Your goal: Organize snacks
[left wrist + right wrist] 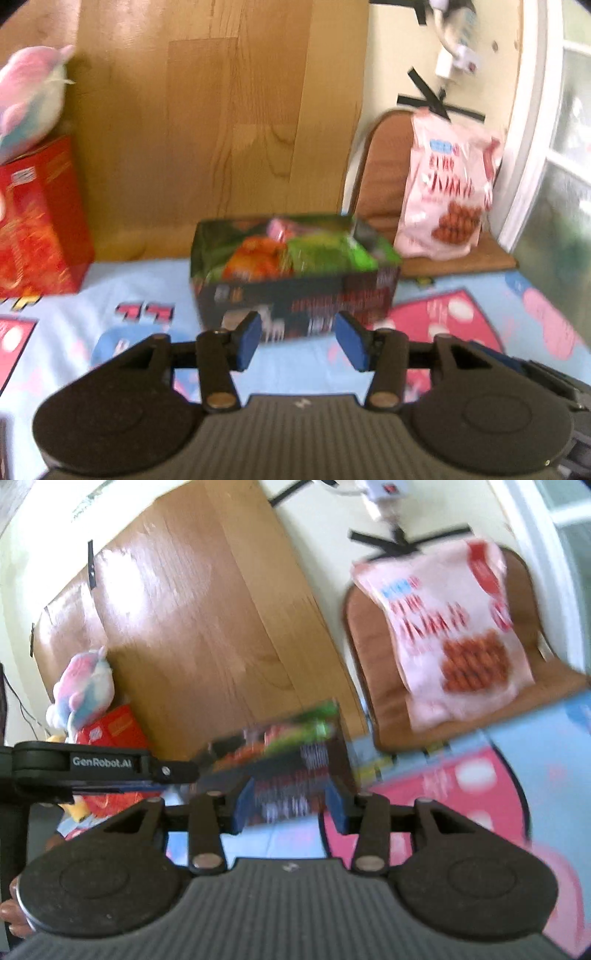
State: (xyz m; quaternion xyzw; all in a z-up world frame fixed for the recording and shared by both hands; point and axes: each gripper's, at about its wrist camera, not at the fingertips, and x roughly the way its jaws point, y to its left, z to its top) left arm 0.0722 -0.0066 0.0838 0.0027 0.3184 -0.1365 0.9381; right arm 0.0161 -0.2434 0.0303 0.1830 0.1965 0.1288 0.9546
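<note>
left hand-held gripper released | right hand-held gripper released | rectangular cardboard snack box, glossy packets inside

A snack box holding packets is set on the tablecloth, before a wooden board. To its left a carton is topped by a plush toy; to its right, a snack bag is propped on a chair.

Both views motion-blurred. Snack box print unreadable, contents just orange, green and pink smears. Pink bag lettering illegible. Red box cut off by left edge.
</note>
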